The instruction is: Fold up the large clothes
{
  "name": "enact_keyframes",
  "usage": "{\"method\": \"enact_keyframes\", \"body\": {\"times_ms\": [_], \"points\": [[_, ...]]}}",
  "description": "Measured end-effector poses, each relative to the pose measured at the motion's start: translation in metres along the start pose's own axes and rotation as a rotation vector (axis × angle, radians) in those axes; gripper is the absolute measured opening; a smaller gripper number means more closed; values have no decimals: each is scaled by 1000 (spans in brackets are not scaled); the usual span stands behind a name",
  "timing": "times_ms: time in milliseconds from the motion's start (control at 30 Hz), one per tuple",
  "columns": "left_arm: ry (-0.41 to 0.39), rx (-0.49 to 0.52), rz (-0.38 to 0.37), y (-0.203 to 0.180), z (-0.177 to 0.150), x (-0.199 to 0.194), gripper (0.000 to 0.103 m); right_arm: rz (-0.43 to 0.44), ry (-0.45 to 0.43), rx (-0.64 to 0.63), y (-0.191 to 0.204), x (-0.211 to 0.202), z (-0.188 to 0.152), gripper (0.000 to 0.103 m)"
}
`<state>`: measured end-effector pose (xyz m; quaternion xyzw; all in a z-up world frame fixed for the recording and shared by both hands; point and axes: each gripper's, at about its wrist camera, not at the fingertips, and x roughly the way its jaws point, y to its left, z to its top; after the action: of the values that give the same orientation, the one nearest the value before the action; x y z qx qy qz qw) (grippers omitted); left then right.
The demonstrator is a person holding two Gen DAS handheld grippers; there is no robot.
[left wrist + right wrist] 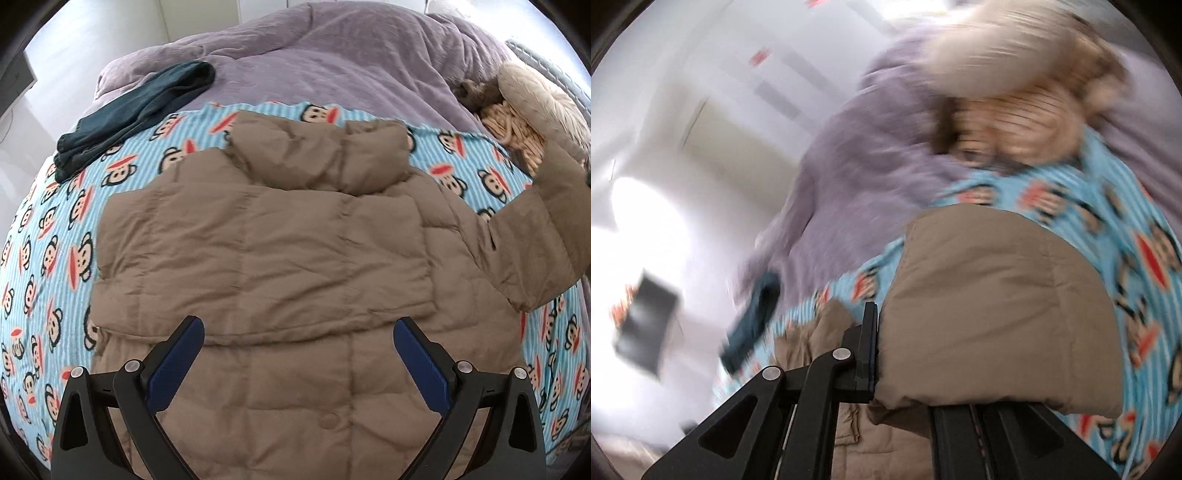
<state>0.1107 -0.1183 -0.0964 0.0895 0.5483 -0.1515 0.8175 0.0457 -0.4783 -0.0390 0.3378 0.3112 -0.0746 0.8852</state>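
The tan quilted puffer jacket (277, 258) lies back-up on the monkey-print blue blanket (48, 229), mid-frame, barely folded. The right tool (875, 354) is clamped on its sleeve (990, 295), lifted at right; the left tool (298, 354) hovers wide open, empty. Most folding seems left.

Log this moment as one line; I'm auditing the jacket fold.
stage: sleeve fold | left claw: open above puffer jacket | right claw: shut on sleeve, lifted | surface: monkey-print blanket

Jacket (266, 251): lies flat on the monkey-print blanket (48, 229), hood (317, 155) at the far end.
Folded trousers (136, 110): far left, on blanket edge.
Right sleeve (990, 314): probably lifted off the bed.
Quilt (332, 62): behind blanket.
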Motion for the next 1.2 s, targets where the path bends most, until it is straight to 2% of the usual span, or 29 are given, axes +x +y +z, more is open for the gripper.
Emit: {"method": "enact_keyframes", "body": {"times_ms": [100, 267, 367, 467, 533, 567, 600, 633, 667, 700, 800, 867, 900, 933, 967, 1000, 1067, 1200], "points": [[-27, -29, 0, 24, 3, -1, 103, 9, 72, -171, 63, 42, -23, 7], [-42, -88, 16, 63, 4, 5, 103, 20, 227, -295, 122, 116, -84, 7], [-52, -94, 9, 76, 2, 10, 103, -14, 329, -328, 133, 158, -127, 7], [-52, -82, 6, 82, 1, 18, 103, -58, 392, -316, 119, 180, -156, 8], [-47, -83, -7, 82, 0, 22, 103, -91, 421, -282, 106, 187, -164, 11], [-45, -86, -20, 82, 0, 24, 103, -103, 434, -255, 100, 189, -165, 17], [-46, -88, -27, 82, 0, 25, 103, -99, 442, -234, 96, 189, -164, 31], [-47, -90, -38, 82, 0, 26, 103, -88, 445, -208, 92, 184, -162, 40], [-48, -94, -49, 82, 1, 27, 103, -77, 440, -188, 89, 177, -159, 60], [-49, -98, -59, 81, 1, 28, 103, -60, 422, -164, 86, 166, -155, 69], [-54, -104, -83, 84, 3, 29, 103, -48, 356, -78, 72, 140, -141, 69], [-53, -109, -102, 86, 6, 31, 103, -57, 300, 39, 52, 127, -131, 68], [-53, -115, -113, 87, 7, 31, 103, -61, 280, 109, 39, 125, -125, 64], [-55, -130, -139, 91, 8, 31, 103, -65, 273, 147, 35, 127, -120, 54], [-63, -149, -170, 95, 10, 30, 103, -75, 270, 193, 27, 131, -114, 23], [-71, -167, -195, 98, 10, 29, 103, -86, 278, 211, 23, 137, -109, 10], [-92, -211, -259, 109, 13, 26, 103, -81, 266, 171, 32, 143, -103, 9], [-125, -273, -386, 126, 20, 20, 103, -18, 266, -100, 97, 150, -108, 9]]}}
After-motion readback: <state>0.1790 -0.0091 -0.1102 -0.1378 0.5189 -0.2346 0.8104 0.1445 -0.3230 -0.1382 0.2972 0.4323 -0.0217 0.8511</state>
